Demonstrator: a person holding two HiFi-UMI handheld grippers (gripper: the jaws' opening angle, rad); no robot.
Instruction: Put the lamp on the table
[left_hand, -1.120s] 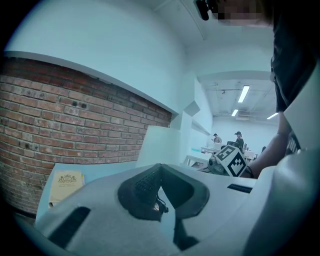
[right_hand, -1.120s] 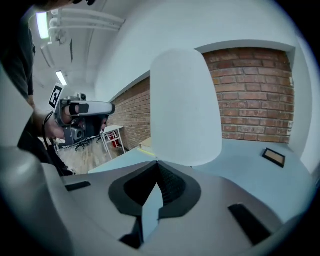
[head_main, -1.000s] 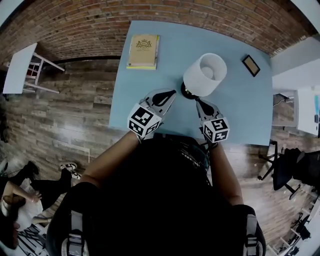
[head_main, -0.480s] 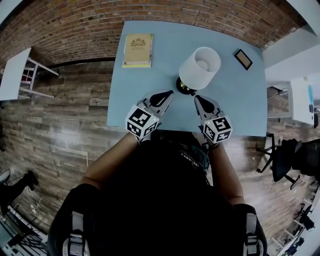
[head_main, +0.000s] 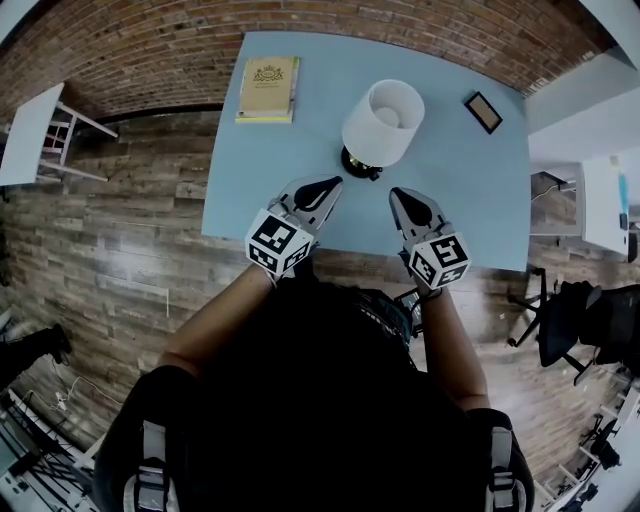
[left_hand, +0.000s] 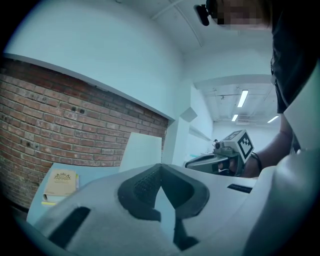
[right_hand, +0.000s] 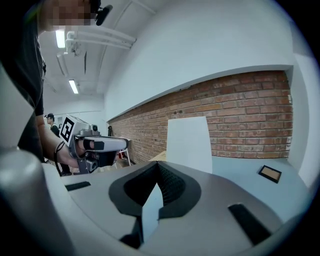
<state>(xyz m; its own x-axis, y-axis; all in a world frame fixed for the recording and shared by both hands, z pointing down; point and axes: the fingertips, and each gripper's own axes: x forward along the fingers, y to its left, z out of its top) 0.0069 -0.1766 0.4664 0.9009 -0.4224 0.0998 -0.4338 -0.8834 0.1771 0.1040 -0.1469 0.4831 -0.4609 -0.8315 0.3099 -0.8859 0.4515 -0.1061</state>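
The lamp (head_main: 382, 122), a white drum shade on a dark round base, stands upright on the blue table (head_main: 455, 200), a little behind its middle. My left gripper (head_main: 328, 184) hovers near the table's front edge, short of the base and to its left, jaws shut and empty. My right gripper (head_main: 398, 195) is level with it on the right, also shut with nothing held. Neither touches the lamp. The white shade (left_hand: 142, 150) shows beyond the closed jaws in the left gripper view, and the shade (right_hand: 189, 142) likewise in the right gripper view.
A yellow book (head_main: 266, 88) lies at the table's back left and a small picture frame (head_main: 484, 112) at the back right. A brick wall runs behind. A white side table (head_main: 35, 135) stands on the wooden floor at left, an office chair (head_main: 570, 325) at right.
Both grippers have drawn back from the lamp's base toward the table's front edge; the right one was close beside the base before. The lamp stays upright in place.
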